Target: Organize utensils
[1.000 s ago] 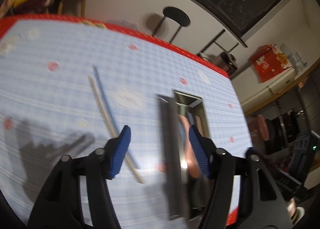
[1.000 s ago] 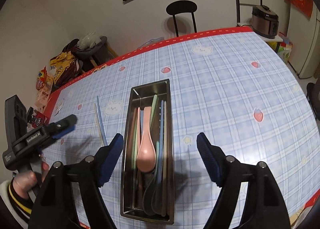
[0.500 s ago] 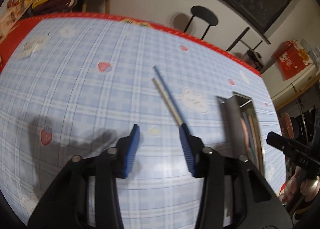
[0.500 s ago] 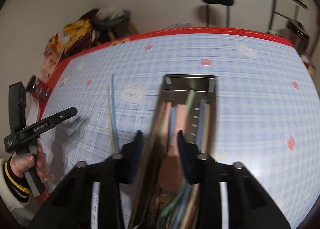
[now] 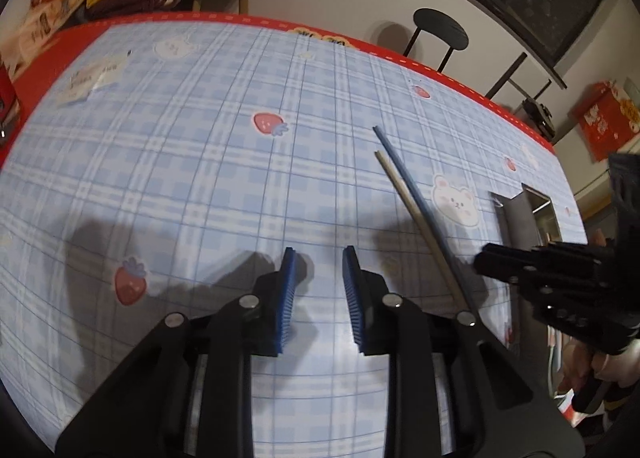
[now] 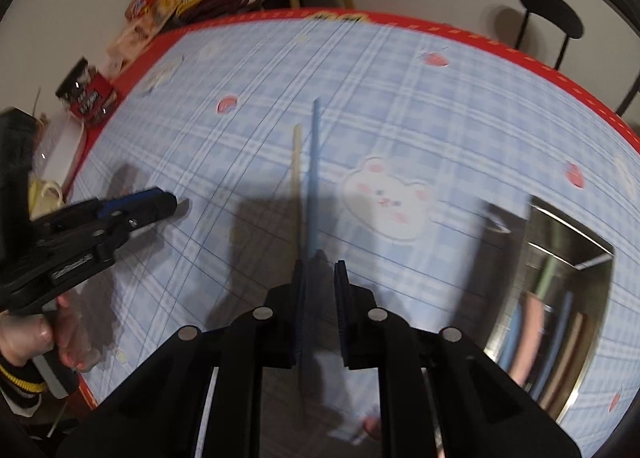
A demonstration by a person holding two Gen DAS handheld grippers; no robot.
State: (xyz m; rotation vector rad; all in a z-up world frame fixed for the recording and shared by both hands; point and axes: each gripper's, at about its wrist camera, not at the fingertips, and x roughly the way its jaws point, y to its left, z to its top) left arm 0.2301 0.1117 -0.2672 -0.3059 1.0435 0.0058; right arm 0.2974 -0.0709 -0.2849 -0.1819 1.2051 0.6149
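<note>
The right gripper (image 6: 319,274) fingers are closing around the blue chopstick (image 6: 314,178); the left gripper (image 5: 319,264) fingers (empty) narrow, the chopstick lying right of them.

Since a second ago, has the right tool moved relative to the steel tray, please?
Yes. The right tool shifted left off the steel tray to the blue chopstick, jaws closing around it.

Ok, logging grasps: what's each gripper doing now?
Left gripper: jaws closing, nothing between them.
Right gripper: jaws closing around the blue chopstick.
</note>
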